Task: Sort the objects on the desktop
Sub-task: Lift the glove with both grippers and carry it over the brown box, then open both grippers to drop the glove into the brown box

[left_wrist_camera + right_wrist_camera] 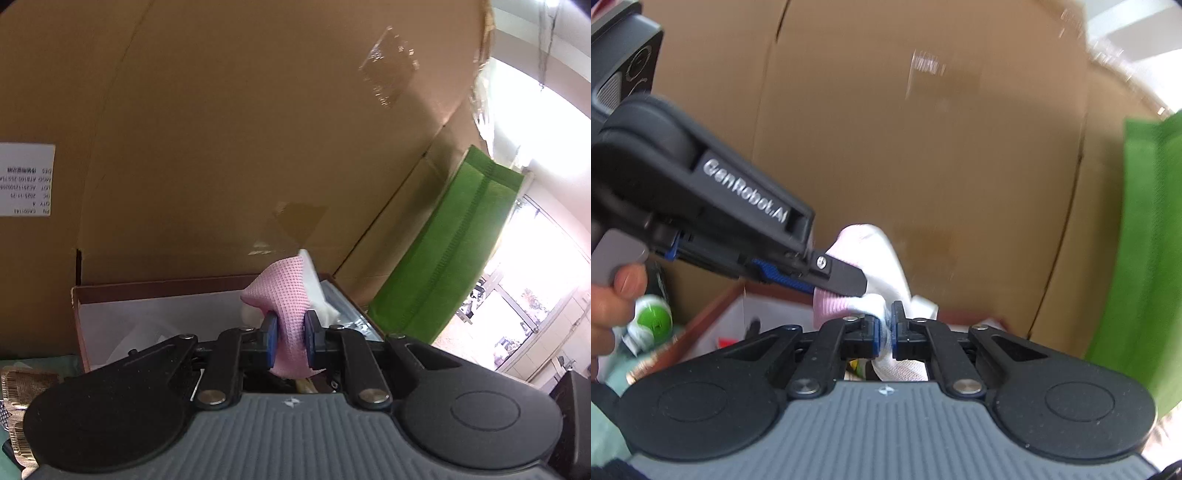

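— Where's the sock (875,258)?
— Stretched between us: left tongs (290,338) clamp its pink cuff, right tongs (885,330) pinch the white toe, above the open box (166,291).

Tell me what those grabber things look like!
Each handheld gripper, left and right, has a ribbed grey body, black rounded arms with silver screws and blue finger pads. From the right camera, the left one's black side reads "GenRobot.AI" in silver letters.
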Demonstrator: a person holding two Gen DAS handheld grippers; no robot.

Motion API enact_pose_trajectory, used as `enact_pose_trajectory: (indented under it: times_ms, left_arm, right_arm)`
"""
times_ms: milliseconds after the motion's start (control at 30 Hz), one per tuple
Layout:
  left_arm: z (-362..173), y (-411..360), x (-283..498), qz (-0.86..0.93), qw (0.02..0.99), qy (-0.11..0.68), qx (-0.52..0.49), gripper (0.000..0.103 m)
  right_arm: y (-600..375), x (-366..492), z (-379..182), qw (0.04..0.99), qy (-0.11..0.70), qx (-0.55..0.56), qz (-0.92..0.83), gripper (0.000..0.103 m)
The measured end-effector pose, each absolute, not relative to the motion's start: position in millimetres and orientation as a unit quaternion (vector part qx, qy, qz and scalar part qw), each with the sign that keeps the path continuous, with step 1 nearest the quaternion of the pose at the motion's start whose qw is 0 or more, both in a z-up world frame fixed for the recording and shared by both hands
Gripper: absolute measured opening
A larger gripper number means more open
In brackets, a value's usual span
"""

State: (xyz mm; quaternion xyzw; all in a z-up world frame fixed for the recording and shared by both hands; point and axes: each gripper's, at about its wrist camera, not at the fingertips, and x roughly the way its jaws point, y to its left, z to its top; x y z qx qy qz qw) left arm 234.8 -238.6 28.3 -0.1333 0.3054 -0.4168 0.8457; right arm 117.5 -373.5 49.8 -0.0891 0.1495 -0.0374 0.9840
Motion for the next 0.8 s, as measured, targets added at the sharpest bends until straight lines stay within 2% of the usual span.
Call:
enact_pose_trajectory:
  times_ms: [67, 100, 167, 267, 300, 367, 500, 567, 600, 667, 733, 800]
  left_arm:
    - [22, -241, 243, -0.397, 0.854, 0.313, -0.122, 0.014]
    - [19, -241, 246, -0.39, 0.856, 0.317, -0.12, 0.014]
    - [15, -241, 250, -0.376, 0.859, 0.324, -0.121, 0.015]
    - [11, -248, 253, -0.326, 0.881, 0.333, -0.085, 0.015]
    - [10, -250, 253, -0.309, 0.887, 0.335, -0.071, 0.016]
    - [12, -252, 252, -0.287, 0.897, 0.332, -0.061, 0.033]
    - [15, -258, 242, -0.26, 0.915, 0.309, -0.019, 0.051]
    - [16, -257, 237, -0.265, 0.916, 0.302, -0.02, 0.068]
    - [16, -254, 235, -0.271, 0.915, 0.298, -0.027, 0.072]
    - [19, -247, 229, -0.286, 0.912, 0.289, -0.05, 0.087]
    - [23, -238, 222, -0.298, 0.91, 0.281, -0.069, 0.098]
    - [28, -229, 211, -0.299, 0.913, 0.266, -0.083, 0.1]
  right_arm:
    - [-373, 119, 46, 0.982, 0.159, -0.1, -0.032, 0.006]
    - [-374, 119, 45, 0.981, 0.16, -0.104, -0.032, 0.011]
    - [-376, 118, 43, 0.981, 0.162, -0.104, -0.034, 0.014]
    - [-382, 116, 42, 0.981, 0.163, -0.092, -0.043, 0.031]
    - [-383, 115, 41, 0.982, 0.163, -0.088, -0.045, 0.033]
    - [-386, 114, 41, 0.982, 0.162, -0.081, -0.046, 0.034]
    - [-391, 115, 40, 0.982, 0.168, -0.074, -0.047, 0.036]
    - [-391, 114, 40, 0.982, 0.17, -0.074, -0.048, 0.038]
    - [-389, 110, 39, 0.982, 0.17, -0.074, -0.049, 0.04]
    - [-388, 106, 39, 0.982, 0.169, -0.074, -0.049, 0.041]
    - [-383, 97, 38, 0.982, 0.167, -0.077, -0.05, 0.047]
    - [-381, 89, 41, 0.982, 0.162, -0.079, -0.053, 0.053]
